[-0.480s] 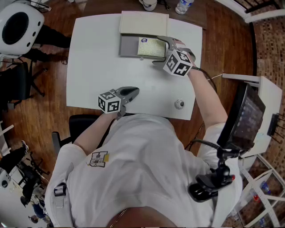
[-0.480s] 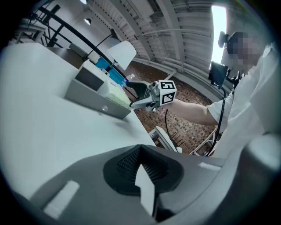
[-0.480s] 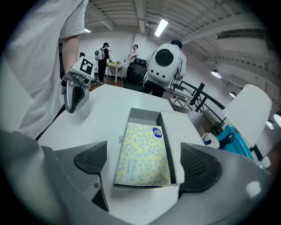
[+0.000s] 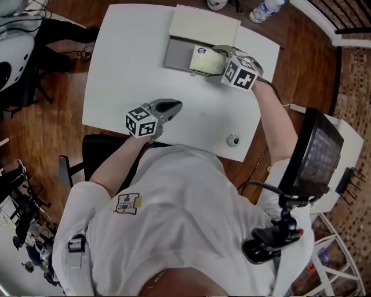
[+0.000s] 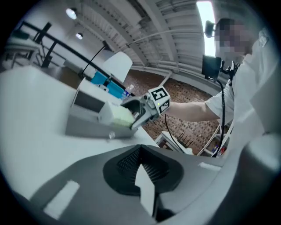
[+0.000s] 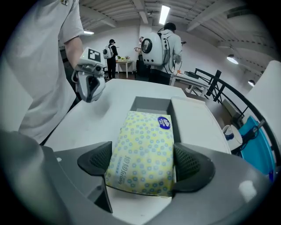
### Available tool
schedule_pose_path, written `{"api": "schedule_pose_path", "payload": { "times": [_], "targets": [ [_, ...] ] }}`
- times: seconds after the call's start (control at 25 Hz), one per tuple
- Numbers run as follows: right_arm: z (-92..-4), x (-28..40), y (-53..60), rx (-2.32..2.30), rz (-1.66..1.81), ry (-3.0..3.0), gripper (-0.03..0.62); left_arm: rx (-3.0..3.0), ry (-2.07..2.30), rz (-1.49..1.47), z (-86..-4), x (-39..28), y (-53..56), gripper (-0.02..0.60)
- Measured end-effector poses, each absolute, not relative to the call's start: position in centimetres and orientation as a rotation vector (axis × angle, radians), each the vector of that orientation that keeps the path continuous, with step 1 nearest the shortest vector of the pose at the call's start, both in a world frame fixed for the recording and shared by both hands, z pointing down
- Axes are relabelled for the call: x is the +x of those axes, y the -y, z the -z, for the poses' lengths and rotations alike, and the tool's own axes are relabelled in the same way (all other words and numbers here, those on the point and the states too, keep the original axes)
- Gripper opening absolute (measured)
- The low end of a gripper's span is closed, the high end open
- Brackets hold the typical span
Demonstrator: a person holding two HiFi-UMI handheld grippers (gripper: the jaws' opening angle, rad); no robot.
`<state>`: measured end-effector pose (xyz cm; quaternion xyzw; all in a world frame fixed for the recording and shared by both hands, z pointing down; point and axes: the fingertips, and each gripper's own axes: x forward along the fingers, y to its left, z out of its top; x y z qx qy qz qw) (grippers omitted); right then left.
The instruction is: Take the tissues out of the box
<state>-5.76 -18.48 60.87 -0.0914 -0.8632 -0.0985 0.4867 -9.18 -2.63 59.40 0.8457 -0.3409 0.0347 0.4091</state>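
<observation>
Between the right gripper's (image 6: 142,165) jaws sits a tissue pack (image 6: 141,149), soft and pale yellow, dotted with blue rings, with a blue oval label at its far end. Both dark ribbed pads press against its long sides, so this gripper is grasping the pack with its jaws spread wide around it.

Just ahead of those jaws lies the open grey box (image 6: 151,104). The pack's far end reaches over the box's tray; whether it touches the tray floor cannot be told. To the right of the jaws, the box's pale lid (image 6: 193,121) lies flat beside the tray.

Ahead and to the left of the right gripper, well apart from it, the left gripper (image 5: 141,169) hovers over the white table (image 4: 127,69) near the person's body. Its jaws are clenched together with nothing between them.

Behind the right gripper, toward the table's near edge, rests a small round object (image 4: 233,140). Beyond the box, past the table's far corner, stands a clear water bottle (image 4: 264,10).
</observation>
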Motion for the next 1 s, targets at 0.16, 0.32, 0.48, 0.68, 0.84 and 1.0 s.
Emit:
{"api": "schedule_pose_path", "payload": {
  "times": [0.16, 0.32, 0.48, 0.68, 0.84, 1.0],
  "targets": [
    [-60.9, -6.0, 18.5, -0.235, 0.215, 2.109, 0.433, 2.402, 0.940, -0.195, -55.6, -10.9, 12.0, 0.007],
    [-60.7, -5.8, 18.5, -0.251, 0.189, 2.122, 0.431, 2.620, 0.807, -0.516, -55.2, -10.1, 17.6, 0.139],
    [-60.5, -6.0, 18.6, -0.272, 0.154, 2.133, 0.434, 2.665, 0.622, -0.754, -57.2, -10.0, 18.8, 0.178],
    [-60.6, -6.1, 19.2, -0.289, 0.131, 2.143, 0.403, 2.634, 0.564, -0.756, -58.2, -9.2, 19.9, 0.178],
    [-60.2, -6.2, 19.4, -0.292, 0.132, 2.143, 0.374, 2.630, 0.588, -0.734, -57.8, -9.4, 20.0, 0.178],
    [-58.3, -6.7, 19.6, -0.264, 0.197, 2.163, 0.370, 2.668, 0.636, -0.699, -55.8, -9.9, 20.1, 0.178]
  ]
}}
